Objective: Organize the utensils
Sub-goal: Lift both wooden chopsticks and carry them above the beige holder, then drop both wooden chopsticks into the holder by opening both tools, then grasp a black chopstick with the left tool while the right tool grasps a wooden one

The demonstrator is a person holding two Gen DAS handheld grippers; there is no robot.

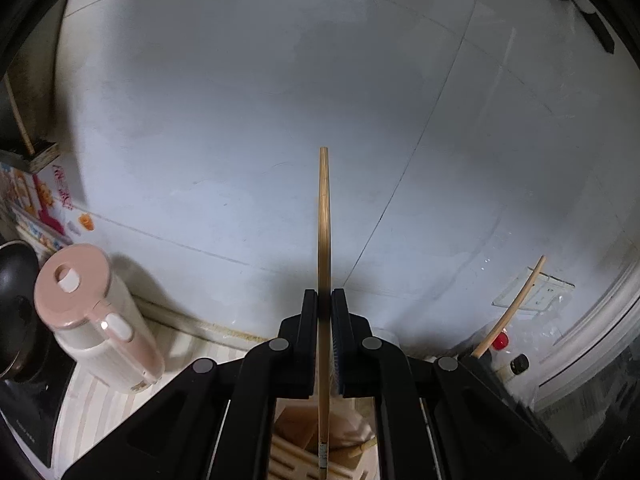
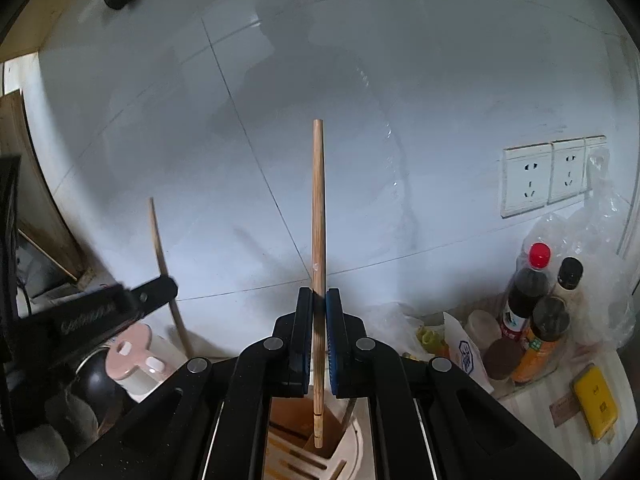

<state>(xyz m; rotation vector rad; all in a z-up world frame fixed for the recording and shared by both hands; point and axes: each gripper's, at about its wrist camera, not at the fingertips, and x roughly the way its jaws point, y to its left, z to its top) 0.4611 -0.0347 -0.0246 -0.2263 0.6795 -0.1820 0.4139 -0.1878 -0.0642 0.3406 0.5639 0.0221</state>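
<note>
Chopstick [image 2: 319, 240] pinched upright in right claw [image 2: 319, 308], tip just above holder [image 2: 320, 452] | second chopstick [image 1: 324, 236] pinched in left claw [image 1: 324, 308], likewise vertical over holder | next: straight down, probably right nearer slot.

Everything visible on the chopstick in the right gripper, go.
The chopstick is a light brown wooden stick, looks like bamboo, round and slightly tapered, with a flat-cut far end pointing up toward the tiled wall. It stands near upright, clamped between the closed pads of the right gripper, which touch it on both sides. Its lower end, marked by a thin groove ring, hangs over the slotted beige utensil holder; contact there cannot be told. In the left wrist view it shows as a slanted stick.
</note>
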